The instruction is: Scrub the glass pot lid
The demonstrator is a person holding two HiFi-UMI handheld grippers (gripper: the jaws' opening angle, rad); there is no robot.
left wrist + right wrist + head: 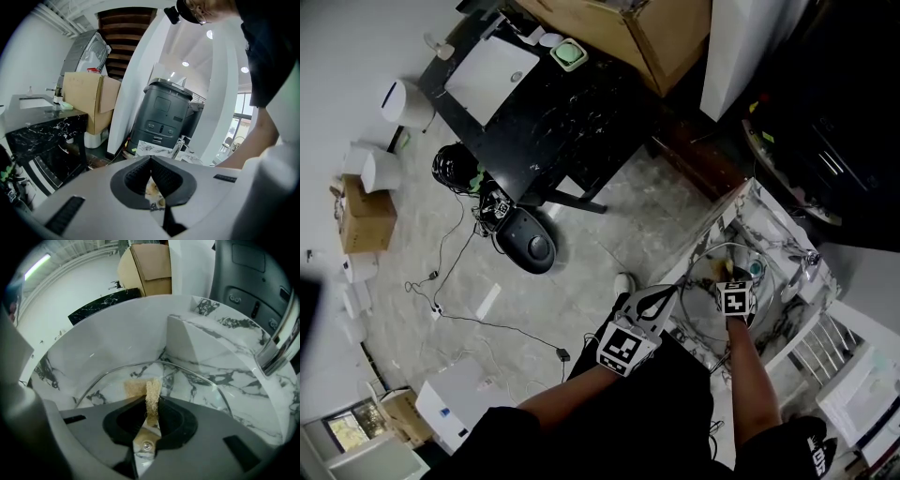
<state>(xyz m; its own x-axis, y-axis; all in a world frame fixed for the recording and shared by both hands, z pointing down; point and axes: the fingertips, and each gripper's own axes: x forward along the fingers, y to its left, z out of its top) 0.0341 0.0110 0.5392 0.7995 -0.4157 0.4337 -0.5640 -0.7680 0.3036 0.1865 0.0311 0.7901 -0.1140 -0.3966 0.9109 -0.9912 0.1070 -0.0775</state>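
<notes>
While the right gripper (150,401) pinches a sponge (152,389) over the lid (187,385) lying in the sink (225,348), the left gripper (150,159) is closed on nothing visible. The glass looks slick, stiff and breakable, so its rim seems the safest hold.

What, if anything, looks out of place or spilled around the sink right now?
Nothing looks spilled or broken. The right gripper is shut on a tan scrub pad at the glass pot lid in the marble sink. One oddity: the left gripper is shut and aimed at the room, so the lid seems unsteadied.
</notes>
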